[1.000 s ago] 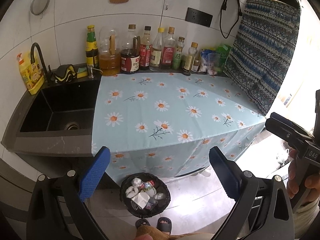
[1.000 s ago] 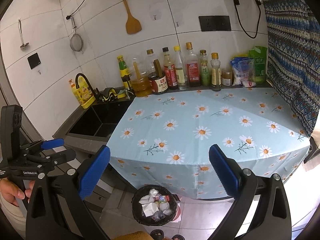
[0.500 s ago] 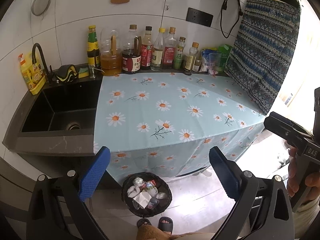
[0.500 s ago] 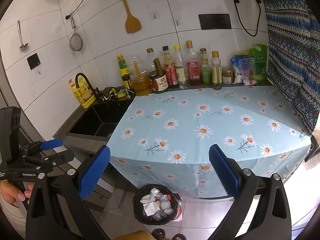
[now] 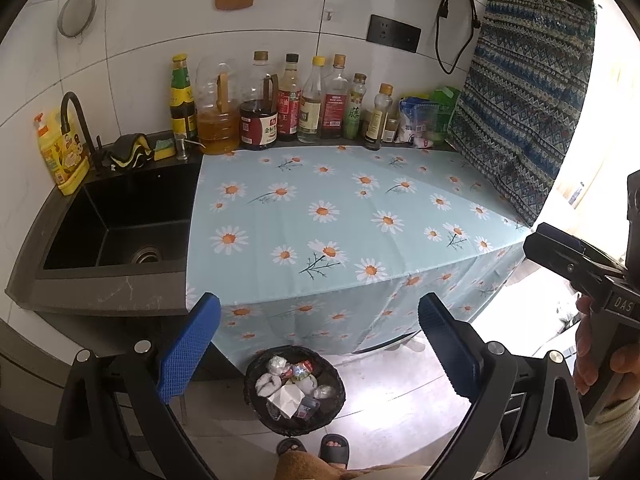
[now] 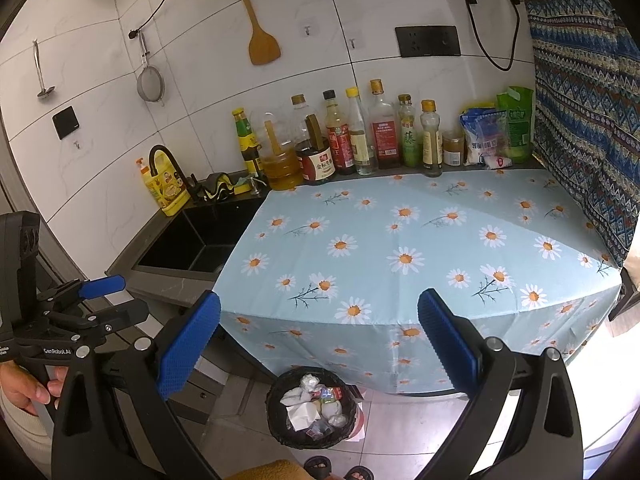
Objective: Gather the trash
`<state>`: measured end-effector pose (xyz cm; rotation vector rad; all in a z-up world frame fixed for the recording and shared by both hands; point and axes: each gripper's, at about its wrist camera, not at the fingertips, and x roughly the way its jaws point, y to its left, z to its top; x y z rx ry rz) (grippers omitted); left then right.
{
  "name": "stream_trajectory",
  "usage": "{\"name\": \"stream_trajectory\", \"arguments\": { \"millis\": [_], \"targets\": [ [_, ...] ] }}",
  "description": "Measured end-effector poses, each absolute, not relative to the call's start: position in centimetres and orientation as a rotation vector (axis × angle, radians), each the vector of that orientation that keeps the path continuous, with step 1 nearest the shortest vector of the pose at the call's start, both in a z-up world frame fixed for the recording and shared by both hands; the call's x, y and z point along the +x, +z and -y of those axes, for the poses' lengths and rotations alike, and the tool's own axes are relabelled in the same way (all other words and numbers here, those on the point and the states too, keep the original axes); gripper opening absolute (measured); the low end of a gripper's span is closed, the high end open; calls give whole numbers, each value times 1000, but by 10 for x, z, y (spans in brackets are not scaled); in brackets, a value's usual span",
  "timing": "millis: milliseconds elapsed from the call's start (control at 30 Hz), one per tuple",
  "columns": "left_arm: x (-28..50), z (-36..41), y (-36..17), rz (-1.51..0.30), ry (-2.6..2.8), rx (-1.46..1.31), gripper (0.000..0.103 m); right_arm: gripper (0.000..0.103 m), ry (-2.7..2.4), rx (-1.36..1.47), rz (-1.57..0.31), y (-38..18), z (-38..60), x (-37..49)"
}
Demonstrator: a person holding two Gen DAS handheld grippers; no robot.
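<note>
1. The trash (image 5: 291,384) lies in a black waste bin (image 5: 260,400) on the tiled floor (image 5: 392,392): crumpled white paper, a folded white sheet, small coloured wrappers and clear plastic bits, heaped just below the rim. In the right wrist view the same trash (image 6: 314,404) fills the bin (image 6: 276,420), which stands just in front of the hanging edge of the cloth.
2. The left gripper (image 5: 319,344) hangs above the bin with its blue pads wide apart and nothing between them.
3. The right gripper (image 6: 319,344) is likewise spread wide and holds nothing; the bin shows low between its fingers.
4. Each gripper appears in the other's view: the right one at the right edge, held by a hand (image 5: 600,364), and the left one at the left edge, held by a hand (image 6: 24,384).
5. Two sandalled feet (image 5: 314,450) stand just near the bin on the floor.
6. The desk carries a light-blue daisy-print cloth (image 5: 340,216) that drapes over its front edge; its top is bare.
7. Along the back wall a row of sauce and oil bottles (image 5: 288,100) stands beside packets (image 5: 424,120).
8. Left of the cloth a black sink (image 5: 120,216) sits with a black tap (image 5: 76,120), a yellow detergent bottle (image 5: 60,152) and a sponge (image 5: 164,148).
9. A wooden spatula (image 6: 260,36) and a strainer (image 6: 150,80) hang on the white tiles; a patterned curtain (image 6: 580,100) hangs at the right.
</note>
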<state>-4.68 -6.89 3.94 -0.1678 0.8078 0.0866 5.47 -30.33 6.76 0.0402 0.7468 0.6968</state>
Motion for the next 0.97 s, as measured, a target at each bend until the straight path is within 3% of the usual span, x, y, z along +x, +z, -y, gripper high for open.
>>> {"name": "stream_trajectory", "arguments": {
  "millis": [967],
  "targets": [
    [-40, 75, 45, -786, 72, -161, 96, 98, 688, 48, -741, 70, 317, 60]
  ]
}}
